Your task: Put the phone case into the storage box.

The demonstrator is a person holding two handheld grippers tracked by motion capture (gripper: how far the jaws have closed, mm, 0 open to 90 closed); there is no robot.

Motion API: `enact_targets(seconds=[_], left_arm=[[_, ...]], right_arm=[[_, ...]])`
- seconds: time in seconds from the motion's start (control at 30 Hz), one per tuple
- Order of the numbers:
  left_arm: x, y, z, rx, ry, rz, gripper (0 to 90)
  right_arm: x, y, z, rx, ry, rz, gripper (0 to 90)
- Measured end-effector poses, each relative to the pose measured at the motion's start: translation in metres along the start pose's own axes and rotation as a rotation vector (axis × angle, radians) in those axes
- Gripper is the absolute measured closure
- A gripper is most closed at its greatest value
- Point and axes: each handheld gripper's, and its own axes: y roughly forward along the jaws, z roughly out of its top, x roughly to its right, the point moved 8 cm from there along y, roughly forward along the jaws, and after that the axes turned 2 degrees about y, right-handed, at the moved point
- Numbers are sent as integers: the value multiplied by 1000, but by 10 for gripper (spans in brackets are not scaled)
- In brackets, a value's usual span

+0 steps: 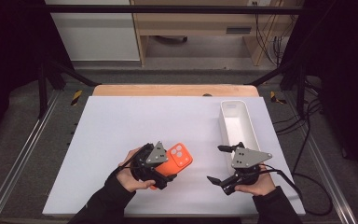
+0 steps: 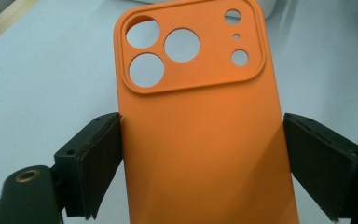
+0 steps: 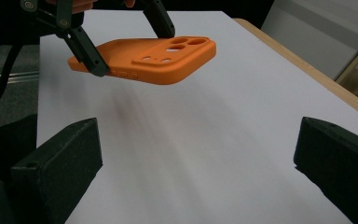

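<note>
Left gripper (image 1: 161,175) pinching an orange phone case (image 1: 177,159) above the white table (image 1: 121,130).

The case, camera cutouts up, sits clear of the surface, at 9 o'clock from the right gripper (image 1: 221,165), whose jaws stand spread with nothing between them; a white bin (image 1: 237,122) lies at its 12 o'clock.

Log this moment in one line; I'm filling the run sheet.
left gripper: shut on orange phone case, lifted | right gripper: open, empty | white bin: empty
</note>
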Motion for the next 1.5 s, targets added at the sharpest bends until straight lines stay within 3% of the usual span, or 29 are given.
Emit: enact_targets(seconds=[0.27,0.6,0.93,1.5], left_arm=[[7,6,2,-4,49,-30,133],[18,10,5,-40,129,-70,134],[23,13,7,-67,183,-102,134],[37,15,15,-54,266,-143,135]], right_arm=[[-7,6,0,-23,-32,30,17],[-15,10,-2,-49,-61,64,23],[-20,11,-7,-96,-100,101,26],[-25,14,-7,-132,-180,143,41]])
